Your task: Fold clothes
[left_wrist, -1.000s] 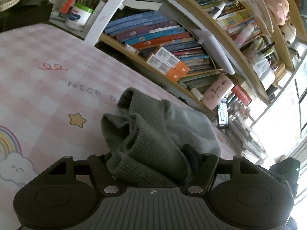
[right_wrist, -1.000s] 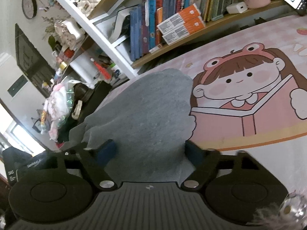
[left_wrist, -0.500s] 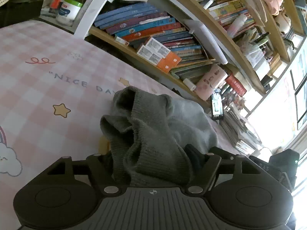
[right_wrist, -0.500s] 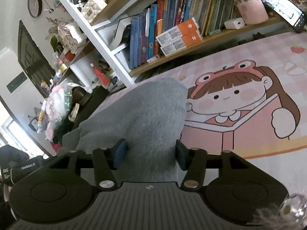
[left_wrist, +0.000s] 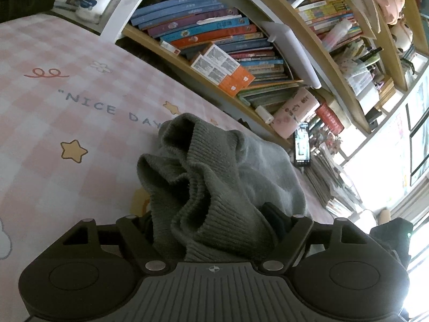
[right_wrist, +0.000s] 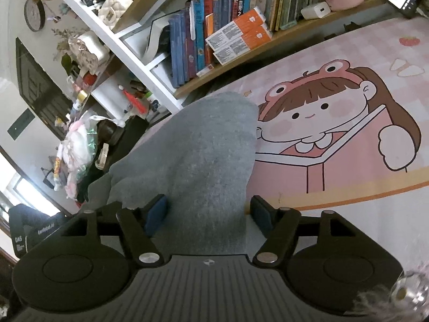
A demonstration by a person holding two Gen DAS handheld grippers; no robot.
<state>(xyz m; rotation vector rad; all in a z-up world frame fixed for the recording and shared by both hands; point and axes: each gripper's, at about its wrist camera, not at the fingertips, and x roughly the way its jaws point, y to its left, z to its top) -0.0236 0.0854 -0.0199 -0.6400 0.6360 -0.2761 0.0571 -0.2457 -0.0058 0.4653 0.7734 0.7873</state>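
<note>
Sweater (left_wrist: pixel 214 187) in grey knit lies bunched on the pink checked mat (left_wrist: pixel 67 107), near the bookshelf (left_wrist: pixel 241 53). I see my left gripper (left_wrist: pixel 211 225) w/ jaws opening, the ribbed hem between them; pads not clearly pressing. My right gripper (right_wrist: pixel 207 212) is opening too, the flat grey cloth between its blue pads (right_wrist: pixel 156 210), not squeezed.

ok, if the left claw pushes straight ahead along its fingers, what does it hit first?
The bunched ribbed hem of the grey sweater, which already lies between the opening jaws of the left claw. Past it, probably the pink checked mat; depth is unclear.
</note>
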